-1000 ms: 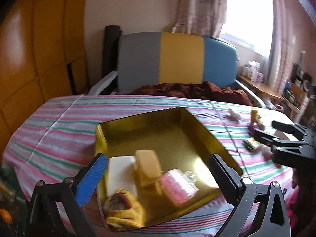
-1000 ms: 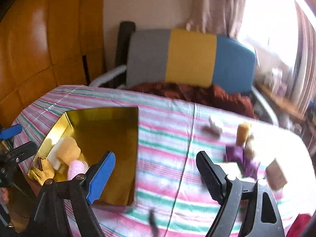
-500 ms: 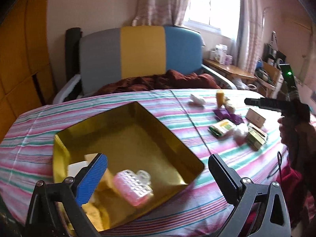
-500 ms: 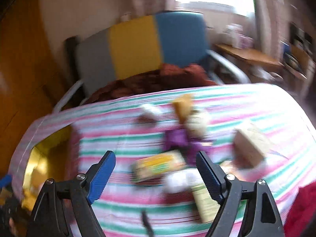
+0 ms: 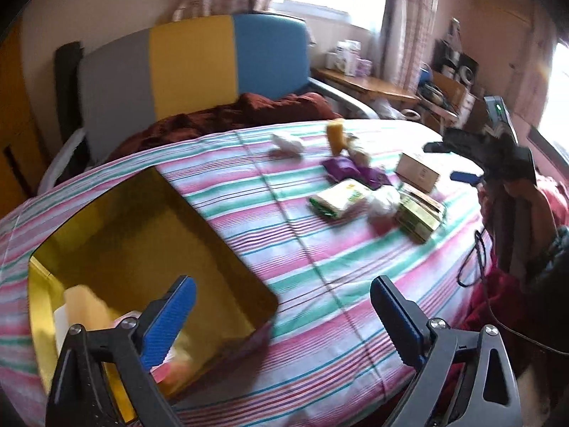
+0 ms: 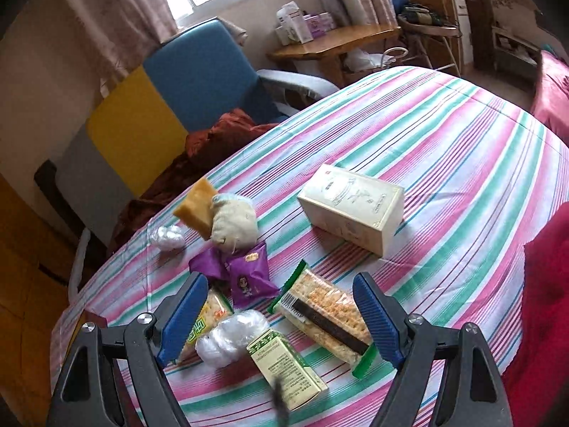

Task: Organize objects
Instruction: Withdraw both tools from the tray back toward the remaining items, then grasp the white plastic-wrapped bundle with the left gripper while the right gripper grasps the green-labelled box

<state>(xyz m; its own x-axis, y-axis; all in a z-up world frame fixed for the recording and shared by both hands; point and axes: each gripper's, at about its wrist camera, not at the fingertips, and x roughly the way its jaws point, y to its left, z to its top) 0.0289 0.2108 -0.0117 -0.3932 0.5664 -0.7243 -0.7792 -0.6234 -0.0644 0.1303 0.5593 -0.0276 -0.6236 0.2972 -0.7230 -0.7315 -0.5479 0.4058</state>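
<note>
On the striped desk: gold tray (image 5: pixel 227 245) near left, part filled; loose packets far right. Right gripper (image 6: pixel 281 315) spread, empty, above cracker pack (image 6: pixel 325 315). Left gripper (image 5: pixel 282 316) closing, empty. Step: reaching. Next: lower, pinch pack.

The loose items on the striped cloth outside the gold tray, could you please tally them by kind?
Boxes: 2, cream box, green box
Snack packets: 4
Plastic-wrapped bundles: 2
Cloth pouch: 1
Yellow sponge: 1
Total: 10
</note>
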